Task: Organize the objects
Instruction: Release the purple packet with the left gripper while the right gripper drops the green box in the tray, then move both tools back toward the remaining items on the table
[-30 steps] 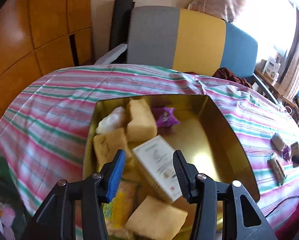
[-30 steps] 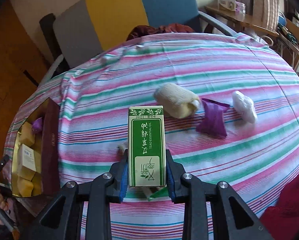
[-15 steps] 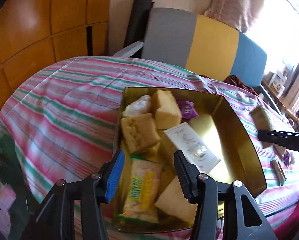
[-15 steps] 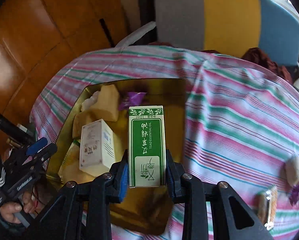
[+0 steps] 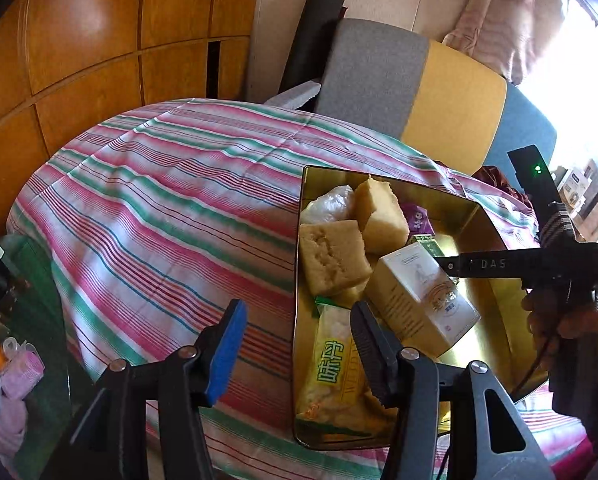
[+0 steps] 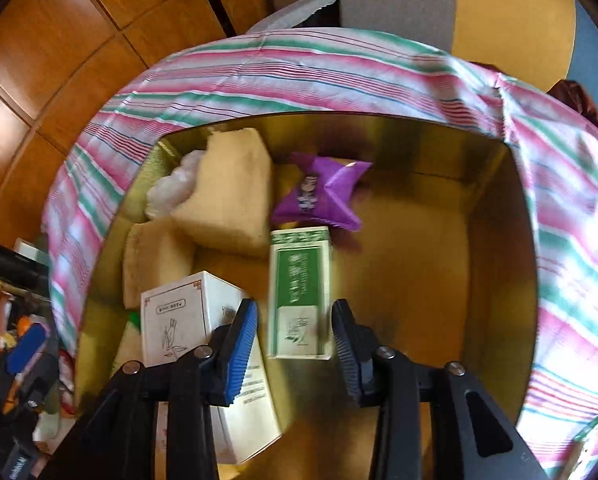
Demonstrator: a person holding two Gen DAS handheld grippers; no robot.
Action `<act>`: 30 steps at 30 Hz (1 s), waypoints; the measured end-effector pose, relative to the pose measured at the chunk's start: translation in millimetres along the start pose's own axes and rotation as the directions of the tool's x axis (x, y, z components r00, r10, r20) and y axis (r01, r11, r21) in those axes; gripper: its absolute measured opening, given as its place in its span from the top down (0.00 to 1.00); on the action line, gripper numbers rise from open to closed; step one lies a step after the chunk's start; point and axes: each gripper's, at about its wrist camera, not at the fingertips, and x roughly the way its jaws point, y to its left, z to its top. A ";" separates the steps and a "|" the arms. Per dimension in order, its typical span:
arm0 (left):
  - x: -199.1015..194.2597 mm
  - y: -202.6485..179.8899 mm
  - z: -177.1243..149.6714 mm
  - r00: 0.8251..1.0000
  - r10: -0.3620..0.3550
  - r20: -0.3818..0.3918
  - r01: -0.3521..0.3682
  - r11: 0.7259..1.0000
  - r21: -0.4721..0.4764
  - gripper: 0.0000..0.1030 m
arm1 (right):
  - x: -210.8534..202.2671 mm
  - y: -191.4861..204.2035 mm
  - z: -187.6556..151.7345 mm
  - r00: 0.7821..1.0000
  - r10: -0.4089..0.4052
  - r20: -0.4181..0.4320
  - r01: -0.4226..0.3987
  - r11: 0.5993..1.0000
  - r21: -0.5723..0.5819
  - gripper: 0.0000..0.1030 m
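A gold tin (image 6: 495,280) lies open on the striped cloth, holding sponge cakes (image 6: 227,192), a purple packet (image 6: 323,192), a white carton (image 6: 179,316) and a yellow snack pack (image 5: 331,364). My right gripper (image 6: 295,340) points down into the tin and its jaws are opening. The green box (image 6: 301,296) stands between them, blurred, with a gap at each pad. In the left wrist view the right gripper (image 5: 451,266) reaches in from the right, held by a hand (image 5: 571,320). My left gripper (image 5: 299,332) hovers over the tin's near left wall (image 5: 297,280), jaws opening, nothing between them.
The pink and green striped tablecloth (image 5: 159,208) covers the table. A grey, yellow and blue chair (image 5: 419,88) stands behind it, with wooden panels (image 5: 79,40) to the left. Bottles and clutter (image 5: 3,364) sit low beside the table's left edge.
My right gripper swung from the table's right side to above the tin with the green box, then parted its jaws off the box. My left gripper slid left to the tin's wall and widened.
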 end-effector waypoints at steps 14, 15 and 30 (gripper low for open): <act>-9.9 -10.5 -2.8 0.999 0.016 0.031 -0.017 0.999 0.035 0.44 | -50.5 -2.8 -27.6 0.991 -0.005 0.135 0.002 1.000 0.024 0.58; -11.0 -11.4 -3.0 0.999 0.013 0.031 -0.015 0.999 0.037 0.44 | -55.0 -1.4 -30.6 0.989 -0.013 0.146 0.009 1.000 0.024 0.58; -19.7 -35.9 -6.3 0.999 -0.015 0.035 0.012 0.995 0.101 0.43 | -113.6 -32.7 -105.9 0.966 -0.101 0.239 0.088 0.994 0.063 0.44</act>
